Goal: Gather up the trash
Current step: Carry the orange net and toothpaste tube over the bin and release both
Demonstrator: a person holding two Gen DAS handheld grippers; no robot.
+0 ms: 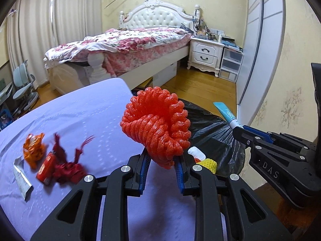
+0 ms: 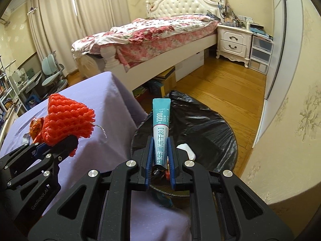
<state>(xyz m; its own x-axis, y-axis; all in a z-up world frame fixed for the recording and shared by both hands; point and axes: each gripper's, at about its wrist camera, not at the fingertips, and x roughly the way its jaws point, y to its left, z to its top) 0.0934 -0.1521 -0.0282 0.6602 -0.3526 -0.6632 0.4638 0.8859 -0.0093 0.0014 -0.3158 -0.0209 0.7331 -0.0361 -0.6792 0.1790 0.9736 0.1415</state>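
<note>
We see the left gripper (image 1: 162, 160) closed on a red foam net (image 1: 158, 124), its blue pads pressing the net's narrow lower end. The net widens upward and away from the gripper, with its open mouth turned up and to the left in the left wrist view. It hangs above the edge of the worktop (image 1: 80, 110), which has a lilac cloth.

The right gripper (image 2: 160, 160) is closed on a teal and white sachet (image 2: 161, 124). The sachet stands nearly upright between the pads, its long axis along the fingers and its teal end pointing away from the gripper. Its lower end is hidden between the pads. It is held above a black bag (image 2: 200, 124) on the floor beside the worktop.

Inside the bag lie a white piece (image 1: 197, 152) and a yellow foam net (image 1: 208, 163), both partly covered by the left gripper's fingers.

On the worktop are more pieces: an orange wrapper (image 1: 33, 148), a red wrapper (image 1: 47, 168), a dark red thing (image 1: 66, 160) and a silver sachet (image 1: 22, 178). These are blurred, so the dark red thing is perhaps a torn net, but we cannot be sure.
</note>
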